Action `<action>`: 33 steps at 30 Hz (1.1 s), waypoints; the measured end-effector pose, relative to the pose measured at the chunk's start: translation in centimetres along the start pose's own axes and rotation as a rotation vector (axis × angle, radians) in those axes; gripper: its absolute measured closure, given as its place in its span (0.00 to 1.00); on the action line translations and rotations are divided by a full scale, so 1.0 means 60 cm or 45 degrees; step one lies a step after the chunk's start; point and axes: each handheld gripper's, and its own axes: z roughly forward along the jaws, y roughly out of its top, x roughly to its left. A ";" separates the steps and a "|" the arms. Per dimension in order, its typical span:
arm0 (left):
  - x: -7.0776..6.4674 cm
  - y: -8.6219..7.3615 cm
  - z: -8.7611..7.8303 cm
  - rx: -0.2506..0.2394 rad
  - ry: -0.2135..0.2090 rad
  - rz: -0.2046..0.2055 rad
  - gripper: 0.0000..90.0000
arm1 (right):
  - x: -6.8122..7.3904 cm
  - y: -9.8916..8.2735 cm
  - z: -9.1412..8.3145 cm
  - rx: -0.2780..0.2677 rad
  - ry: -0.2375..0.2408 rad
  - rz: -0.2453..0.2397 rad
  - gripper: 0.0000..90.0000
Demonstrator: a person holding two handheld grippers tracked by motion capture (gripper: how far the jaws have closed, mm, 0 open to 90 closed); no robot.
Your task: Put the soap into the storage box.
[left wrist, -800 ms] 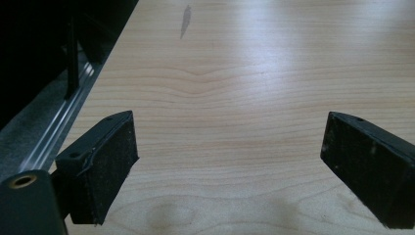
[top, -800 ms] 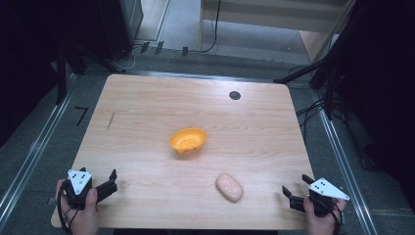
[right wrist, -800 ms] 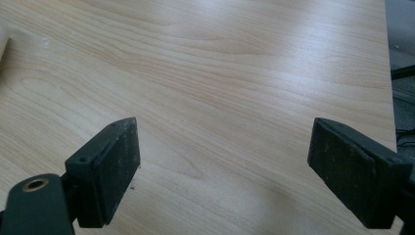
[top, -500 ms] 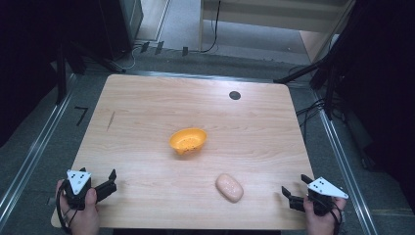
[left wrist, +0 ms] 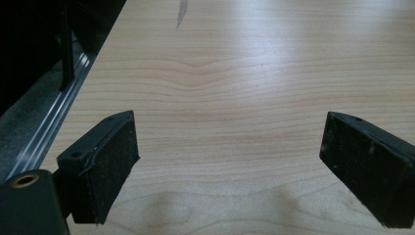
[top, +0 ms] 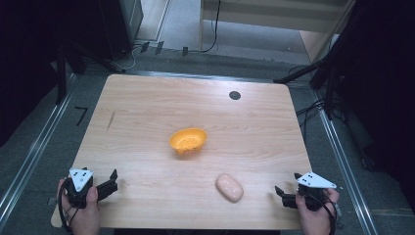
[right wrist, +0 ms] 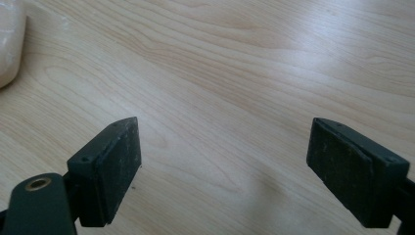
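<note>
An orange bowl [top: 188,140] sits near the middle of the wooden table [top: 147,112]. A pale pink oval lump [top: 229,187] lies nearer the front, to the bowl's right; its edge shows at the top left of the right gripper view [right wrist: 10,44]. My left gripper [top: 111,182] rests at the front left corner, held by a hand, jaws wide open over bare wood [left wrist: 227,147]. My right gripper [top: 281,194] rests at the front right, also open and empty [right wrist: 222,156], a short way right of the pink lump.
A small black disc [top: 235,95] is set into the table near its far edge. A dark streak [top: 111,120] marks the wood at the left. Metal rails [top: 34,152] run along both sides of the table, with cables on the floor beyond.
</note>
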 end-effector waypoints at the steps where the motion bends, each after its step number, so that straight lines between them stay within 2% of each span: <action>1: -0.001 0.000 0.000 0.004 -0.001 0.006 0.08 | 0.002 0.003 0.000 0.003 0.008 0.001 0.15; 3: -0.002 0.000 0.000 0.003 -0.001 0.010 0.08 | 0.005 0.007 0.001 0.018 0.025 0.015 0.15; 13: -0.002 0.000 0.001 0.006 -0.001 0.014 0.08 | 0.021 0.027 0.012 0.062 0.066 -0.002 0.15; 19: -0.003 0.001 0.001 0.013 0.006 0.015 0.08 | 0.044 0.044 0.023 0.120 0.090 -0.054 0.15; 27: -0.003 0.001 0.002 0.017 0.008 0.016 0.08 | 0.061 0.054 0.033 0.151 0.128 -0.078 0.15; 33: -0.006 0.001 0.003 0.024 0.033 0.035 0.08 | 0.085 0.065 0.042 0.186 0.173 -0.111 0.15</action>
